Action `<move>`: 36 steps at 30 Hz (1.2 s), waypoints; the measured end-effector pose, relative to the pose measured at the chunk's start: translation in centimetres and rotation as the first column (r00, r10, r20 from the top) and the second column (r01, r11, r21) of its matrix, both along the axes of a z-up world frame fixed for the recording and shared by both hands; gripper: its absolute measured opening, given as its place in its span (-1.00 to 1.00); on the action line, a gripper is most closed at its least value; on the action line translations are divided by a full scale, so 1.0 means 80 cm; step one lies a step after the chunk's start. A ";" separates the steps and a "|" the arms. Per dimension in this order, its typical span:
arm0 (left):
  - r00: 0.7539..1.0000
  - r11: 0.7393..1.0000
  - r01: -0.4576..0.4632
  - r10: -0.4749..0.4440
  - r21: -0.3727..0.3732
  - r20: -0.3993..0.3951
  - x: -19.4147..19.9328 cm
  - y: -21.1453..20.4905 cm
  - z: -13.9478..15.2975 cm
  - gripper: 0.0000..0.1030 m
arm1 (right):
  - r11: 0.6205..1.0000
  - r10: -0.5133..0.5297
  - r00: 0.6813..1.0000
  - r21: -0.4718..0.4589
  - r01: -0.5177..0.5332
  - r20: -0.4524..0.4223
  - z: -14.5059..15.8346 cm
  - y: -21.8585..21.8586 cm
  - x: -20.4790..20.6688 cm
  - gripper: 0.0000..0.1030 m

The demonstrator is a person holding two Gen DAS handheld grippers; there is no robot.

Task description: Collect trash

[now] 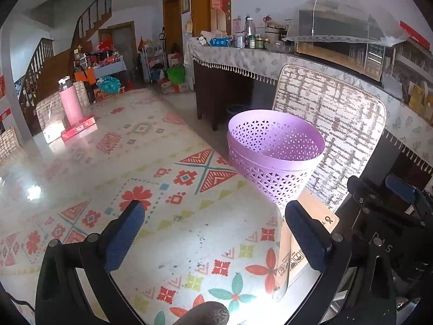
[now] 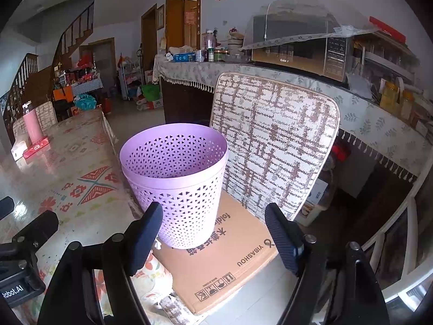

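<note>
A: Which way does the lilac wastebasket (image 2: 176,184) point?

B: It stands upright on the flat cardboard box (image 2: 216,268), mouth up, long axis vertical, tapering toward its base. Nothing can be seen inside it.

A: How does it look?

B: Pale purple plastic, walls pierced with small triangles, a smooth band round the rim. Just behind the wastebasket rises the patterned chair back (image 2: 273,140); to its left lies the surface with the flowered cloth (image 1: 167,189).

A: And the jaws?

B: The right gripper (image 2: 213,238) has its jaws spread wide with nothing between the pads, pointing at the wastebasket's lower wall without touching it. The left gripper (image 1: 213,233) is likewise wide apart and empty, over the flowered cloth to the left of the wastebasket.
</note>
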State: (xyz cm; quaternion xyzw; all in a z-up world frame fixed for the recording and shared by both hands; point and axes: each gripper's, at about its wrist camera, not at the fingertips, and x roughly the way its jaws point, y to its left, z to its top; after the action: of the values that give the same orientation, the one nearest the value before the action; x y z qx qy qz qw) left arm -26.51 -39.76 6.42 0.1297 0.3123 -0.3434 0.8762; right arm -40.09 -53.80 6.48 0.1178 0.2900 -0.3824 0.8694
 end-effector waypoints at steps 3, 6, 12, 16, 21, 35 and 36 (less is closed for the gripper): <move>1.000 1.000 0.004 -0.004 0.007 -0.017 0.005 -0.005 -0.005 1.00 | 1.000 0.011 1.000 0.001 -0.011 -0.011 -0.003 0.000 0.007 0.59; 0.999 1.000 0.009 -0.009 0.016 -0.034 0.009 -0.009 -0.009 1.00 | 1.000 0.020 1.000 0.005 -0.020 -0.019 -0.006 -0.001 0.013 0.59; 0.999 0.999 0.020 -0.019 0.026 -0.050 0.012 -0.014 -0.015 1.00 | 1.000 0.018 0.999 0.009 -0.018 -0.026 -0.009 -0.005 0.016 0.60; 0.997 0.999 0.029 -0.027 0.029 -0.072 0.013 -0.018 -0.018 1.00 | 1.000 0.008 1.000 0.009 -0.008 -0.029 -0.009 -0.008 0.014 0.61; 0.994 0.998 0.045 -0.040 0.042 -0.099 0.013 -0.024 -0.026 1.00 | 1.000 -0.002 0.999 0.014 0.002 -0.032 -0.010 -0.014 0.012 0.62; 0.990 0.997 0.067 -0.061 0.043 -0.130 0.015 -0.047 -0.034 1.00 | 1.000 -0.013 0.999 0.027 0.014 -0.039 -0.017 -0.024 0.012 0.65; 0.989 0.997 0.068 -0.062 0.045 -0.132 0.015 -0.048 -0.035 1.00 | 0.999 -0.015 0.999 0.028 0.016 -0.040 -0.017 -0.025 0.012 0.65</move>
State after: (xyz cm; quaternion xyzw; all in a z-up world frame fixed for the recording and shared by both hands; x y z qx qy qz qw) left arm -25.35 -43.63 3.63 0.1388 0.3727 -0.3717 0.8388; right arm -39.16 -55.81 5.09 0.1250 0.3116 -0.3873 0.8587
